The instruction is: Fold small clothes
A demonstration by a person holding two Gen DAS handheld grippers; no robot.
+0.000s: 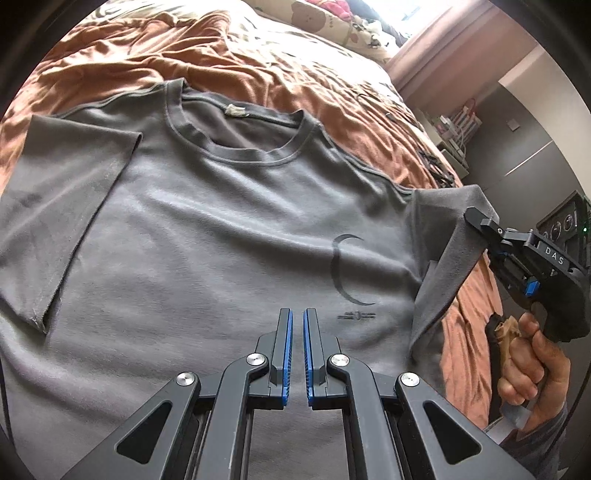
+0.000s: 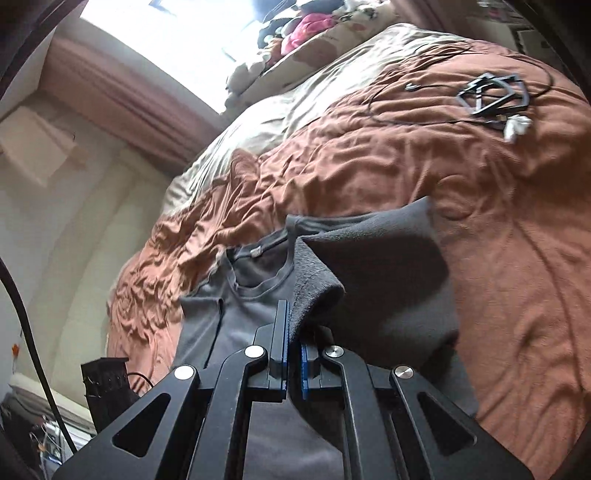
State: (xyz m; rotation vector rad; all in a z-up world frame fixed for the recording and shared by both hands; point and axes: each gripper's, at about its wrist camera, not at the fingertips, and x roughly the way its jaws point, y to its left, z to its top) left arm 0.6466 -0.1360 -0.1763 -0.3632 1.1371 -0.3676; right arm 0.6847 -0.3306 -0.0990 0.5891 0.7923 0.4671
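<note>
Right gripper [image 2: 293,332] pinches the grey T-shirt's [image 1: 221,229] sleeve (lifted).

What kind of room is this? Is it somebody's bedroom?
Most likely a bedroom. A grey T-shirt lies spread on a bed with a rumpled orange cover, pillows sit at the far end, and a bright window is behind them.

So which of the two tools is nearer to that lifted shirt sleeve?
The right. The right tool is shut on the lifted sleeve, pinching its edge. The left tool hangs shut over the grey T-shirt's chest, apart from that sleeve.
</note>
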